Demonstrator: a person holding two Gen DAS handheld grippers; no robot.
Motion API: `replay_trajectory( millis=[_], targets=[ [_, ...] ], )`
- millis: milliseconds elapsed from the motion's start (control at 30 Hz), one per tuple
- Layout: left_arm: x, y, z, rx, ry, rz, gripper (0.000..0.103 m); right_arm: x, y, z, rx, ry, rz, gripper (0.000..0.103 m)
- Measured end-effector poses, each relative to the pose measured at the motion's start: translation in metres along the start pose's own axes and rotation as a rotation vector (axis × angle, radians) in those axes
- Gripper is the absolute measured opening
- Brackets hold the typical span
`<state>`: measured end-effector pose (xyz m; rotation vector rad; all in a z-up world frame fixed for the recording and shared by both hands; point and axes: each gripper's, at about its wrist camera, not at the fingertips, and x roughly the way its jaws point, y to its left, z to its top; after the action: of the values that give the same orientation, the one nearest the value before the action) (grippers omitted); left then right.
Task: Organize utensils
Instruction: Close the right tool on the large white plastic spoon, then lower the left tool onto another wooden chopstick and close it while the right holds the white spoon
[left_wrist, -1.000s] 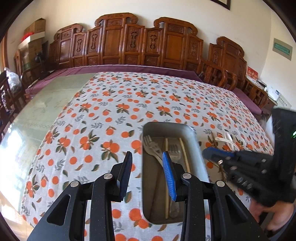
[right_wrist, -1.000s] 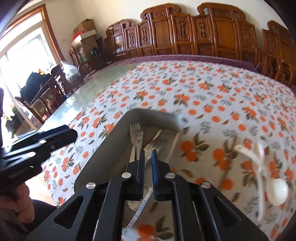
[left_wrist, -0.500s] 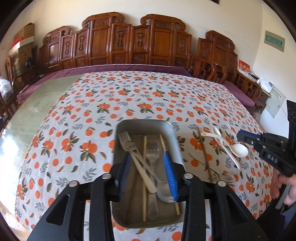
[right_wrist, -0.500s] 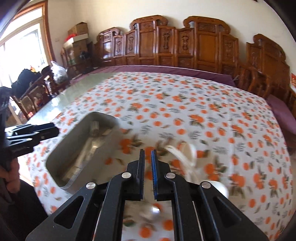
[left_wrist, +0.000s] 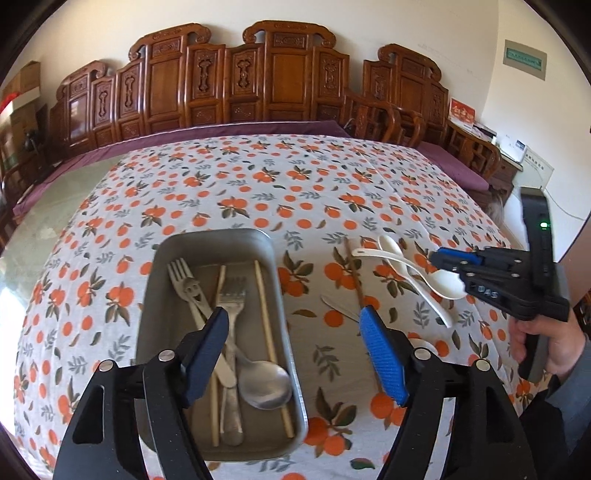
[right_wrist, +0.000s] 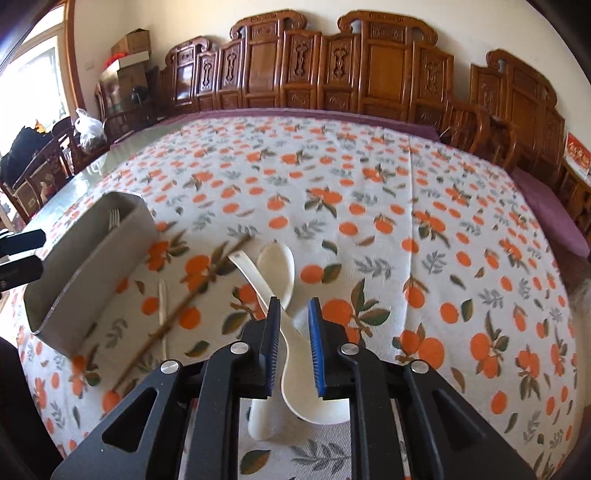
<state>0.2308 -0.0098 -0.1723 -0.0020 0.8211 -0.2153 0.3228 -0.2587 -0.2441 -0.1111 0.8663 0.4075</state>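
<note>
While the right gripper (right_wrist: 293, 317) spreads over the white spoon (right_wrist: 295, 369), centre its handle first; left gripper (left_wrist: 291, 332) gapes empty, widening.

Forks (left_wrist: 207, 295) in tray (left_wrist: 218, 240), spoons (left_wrist: 413, 269) on tablecloth (left_wrist: 258, 177) right of it

From the metal tray (left_wrist: 218, 242), the tablecloth (left_wrist: 295, 177) lies bare from 10 through 2 o'clock. At 3 o'clock, two white spoons (left_wrist: 413, 271), a brown chopstick (left_wrist: 354, 280) and the right gripper (left_wrist: 448, 258) crowd the way. Carved chairs (left_wrist: 280, 74) wall 12 o'clock.
</note>
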Motion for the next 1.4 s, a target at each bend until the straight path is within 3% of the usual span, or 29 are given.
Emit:
replay_trajectory(
  millis=[67,567,733,1133,1400],
  targets=[
    [0.002,-0.003,0.000,-0.001,0.004,-0.006,0.071,0.007,-0.001,-0.003,0.004,0.019,0.021,0.025],
    [0.011,-0.028,-0.008,0.036,0.028,-0.032,0.071,0.025,0.000,-0.002,-0.007,0.072,0.037,0.025],
    [0.013,-0.036,-0.010,0.060,0.031,-0.028,0.071,0.021,0.000,-0.002,-0.004,0.070,0.052,0.008],
    [0.021,-0.059,-0.008,0.108,0.040,-0.022,0.071,-0.002,-0.025,0.000,0.092,0.006,0.055,0.007],
    [0.038,-0.070,-0.002,0.141,0.078,-0.008,0.050,-0.005,-0.027,0.000,0.101,-0.008,0.048,0.007]
  ],
)
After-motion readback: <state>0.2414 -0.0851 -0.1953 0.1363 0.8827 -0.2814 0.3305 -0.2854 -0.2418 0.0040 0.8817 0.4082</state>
